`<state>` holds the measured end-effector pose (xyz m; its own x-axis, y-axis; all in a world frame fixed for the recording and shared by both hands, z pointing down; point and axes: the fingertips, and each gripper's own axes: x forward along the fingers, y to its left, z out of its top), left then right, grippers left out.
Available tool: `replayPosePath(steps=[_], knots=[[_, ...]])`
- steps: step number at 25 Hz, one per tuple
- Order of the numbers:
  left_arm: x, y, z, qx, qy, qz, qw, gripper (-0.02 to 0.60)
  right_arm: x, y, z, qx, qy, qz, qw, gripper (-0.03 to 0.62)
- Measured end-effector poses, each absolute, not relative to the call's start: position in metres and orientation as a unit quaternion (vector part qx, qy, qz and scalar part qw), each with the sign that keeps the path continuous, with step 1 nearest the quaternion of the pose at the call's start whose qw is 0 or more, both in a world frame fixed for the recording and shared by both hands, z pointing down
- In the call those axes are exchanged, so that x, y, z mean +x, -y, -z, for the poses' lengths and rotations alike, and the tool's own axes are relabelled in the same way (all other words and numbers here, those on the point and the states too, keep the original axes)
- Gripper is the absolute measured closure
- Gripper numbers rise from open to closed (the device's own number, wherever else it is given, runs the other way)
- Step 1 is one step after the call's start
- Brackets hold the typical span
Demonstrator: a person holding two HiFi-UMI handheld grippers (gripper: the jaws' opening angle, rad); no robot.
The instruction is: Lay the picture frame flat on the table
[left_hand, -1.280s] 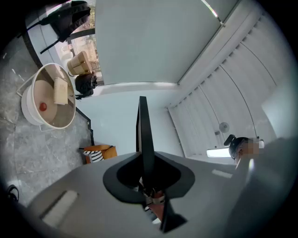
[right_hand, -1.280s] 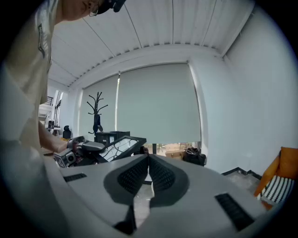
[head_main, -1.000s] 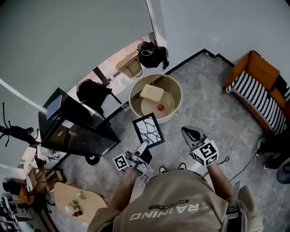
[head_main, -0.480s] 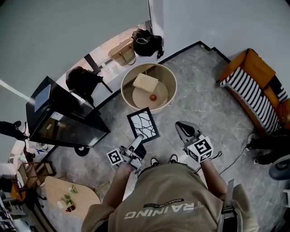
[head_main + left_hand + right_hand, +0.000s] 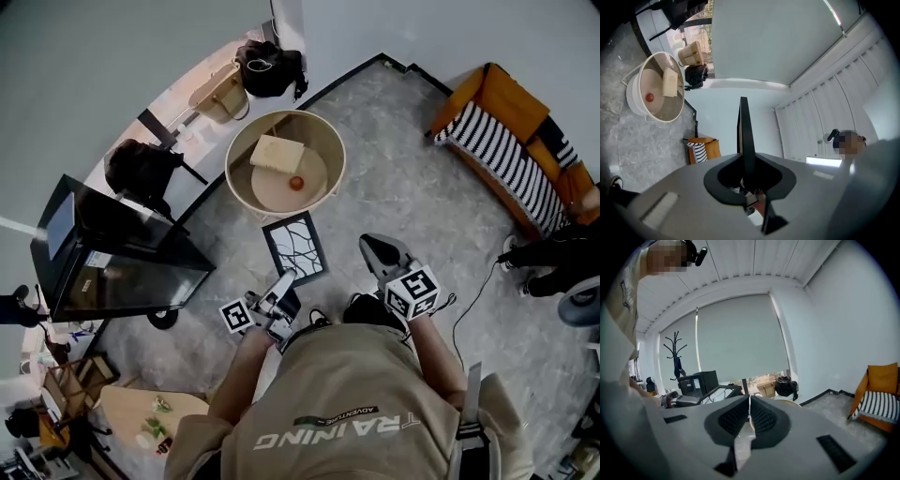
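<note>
The picture frame (image 5: 294,246), black-edged with a white panel crossed by black lines, hangs over the grey floor just short of the round beige table (image 5: 242,150). My left gripper (image 5: 282,284) is shut on the frame's near edge. In the left gripper view the frame (image 5: 743,126) stands edge-on between the jaws, with the round table (image 5: 633,96) far off at the upper left. My right gripper (image 5: 373,251) is to the right of the frame, apart from it. Its ribbed pads (image 5: 736,417) are pressed together with nothing between them.
The round table has a raised rim and holds a beige block (image 5: 277,155) and a small red ball (image 5: 296,184). A black cabinet (image 5: 112,253) stands to the left, an orange chair with a striped cushion (image 5: 506,141) at the right, and a dark bag (image 5: 270,66) beyond the table.
The whole view has slid up and to the left as the person moves. The left gripper still holds the frame the same way, and the right gripper stays shut.
</note>
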<state>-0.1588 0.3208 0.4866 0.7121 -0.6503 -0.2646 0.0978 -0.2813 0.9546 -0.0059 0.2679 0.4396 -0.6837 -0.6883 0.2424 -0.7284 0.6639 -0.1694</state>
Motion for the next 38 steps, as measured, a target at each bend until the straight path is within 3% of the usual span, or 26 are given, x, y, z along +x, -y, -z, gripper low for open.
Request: replayPosePath(steps=[10,27,38], knots=[[-0.13,-0.284,-0.499,0.705,0.193,0.334,0.595,0.529,0.005,-0.225,-0.463,0.366,0.913,-0.138,0.113,0.583],[-0.016,-0.141,-0.506,0.716,0.23,0.316,0.579,0.529,0.083,-0.092,-0.479,0.285,0.944,-0.143,0.086,0.583],[0.002,-0.1,-0.511,0.718,0.228,0.283,0.594,0.529,0.117,-0.058,-0.498,0.318,0.928,-0.18,0.073,0.583]])
